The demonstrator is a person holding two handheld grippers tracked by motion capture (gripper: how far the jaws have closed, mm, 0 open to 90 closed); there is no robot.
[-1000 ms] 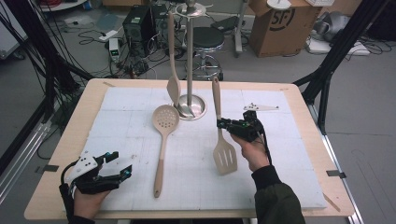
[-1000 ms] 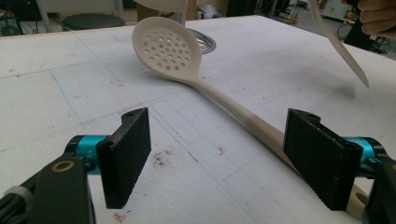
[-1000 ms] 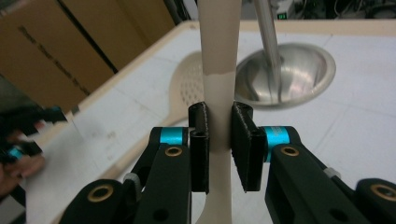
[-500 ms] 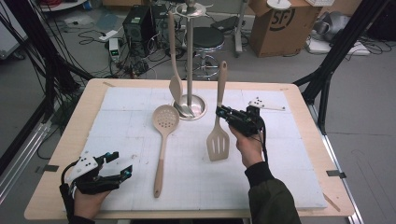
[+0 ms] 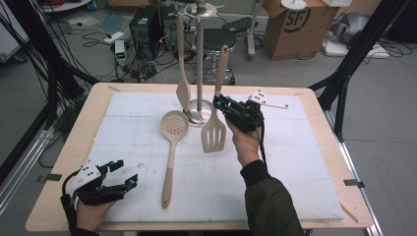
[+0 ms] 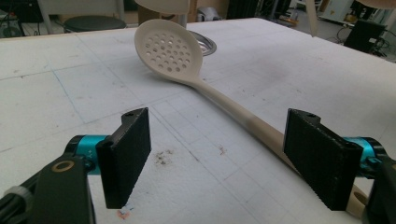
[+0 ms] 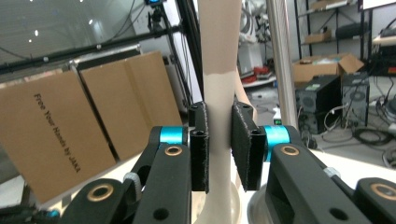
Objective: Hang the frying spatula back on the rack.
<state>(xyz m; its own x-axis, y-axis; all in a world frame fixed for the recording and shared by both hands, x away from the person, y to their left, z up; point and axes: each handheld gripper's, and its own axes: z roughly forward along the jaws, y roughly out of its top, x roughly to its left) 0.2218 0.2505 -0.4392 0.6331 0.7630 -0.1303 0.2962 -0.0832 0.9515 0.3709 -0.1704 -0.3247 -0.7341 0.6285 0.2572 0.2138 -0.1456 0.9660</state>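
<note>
My right gripper (image 5: 219,103) (image 7: 219,145) is shut on the handle of a beige slotted spatula (image 5: 213,133) (image 7: 219,84). It holds the spatula upright above the mat, blade down, just right of the metal utensil stand (image 5: 199,64). A beige spoon (image 5: 182,88) hangs from the stand's top. A perforated skimmer spoon (image 5: 173,126) (image 6: 169,50) lies flat on the white mat, handle toward me. My left gripper (image 5: 129,177) (image 6: 218,161) rests open at the front left, and its right jaw hides the end of the skimmer's handle in the left gripper view.
The white mat (image 5: 295,162) covers most of the wooden table (image 5: 78,142). The stand's round base (image 5: 193,117) sits at the back middle. The stand's pole (image 7: 280,70) rises right beside the held handle. Cardboard boxes (image 5: 290,24) and cables lie on the floor behind.
My right gripper has raised the spatula off the mat, tipped it upright and carried it toward the stand. The left gripper and the skimmer have stayed put.
</note>
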